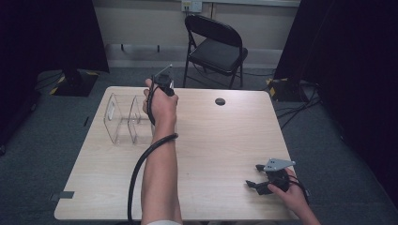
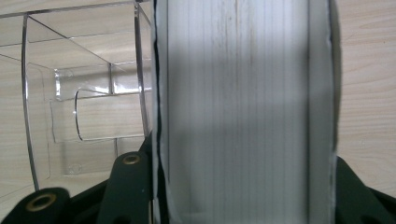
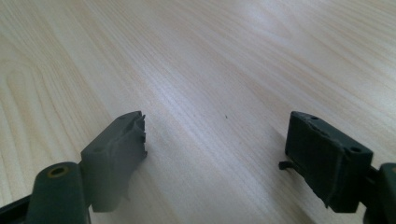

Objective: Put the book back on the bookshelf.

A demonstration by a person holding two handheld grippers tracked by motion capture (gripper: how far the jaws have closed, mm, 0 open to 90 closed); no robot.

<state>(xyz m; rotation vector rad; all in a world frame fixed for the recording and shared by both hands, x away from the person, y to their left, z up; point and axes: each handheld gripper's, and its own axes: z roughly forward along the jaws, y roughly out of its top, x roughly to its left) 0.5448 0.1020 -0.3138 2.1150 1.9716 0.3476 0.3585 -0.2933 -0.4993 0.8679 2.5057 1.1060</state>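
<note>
My left gripper (image 2: pixel 243 205) clamps a thick white book (image 2: pixel 243 112) (page edges facing the camera) just beside the clear acrylic rack (image 1: pixel 123 117) on the table (image 1: pixel 225 140). My right gripper (image 3: pixel 215 154) rests well apart from it, jaws spread over bare wood.

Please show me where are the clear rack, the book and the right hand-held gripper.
clear rack (image 2: pixel 70 93): left gripper view, its transparent wall.
book (image 2: pixel 243 112): left gripper view, its page edges.
right hand-held gripper (image 3: pixel 215 149): right gripper view, gap between open jaws.

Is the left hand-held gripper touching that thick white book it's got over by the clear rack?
Touching. In the left gripper view the white book stands fore-edge on between the left hand-held gripper, both black jaws pressed against its covers, beside the clear rack.
</note>
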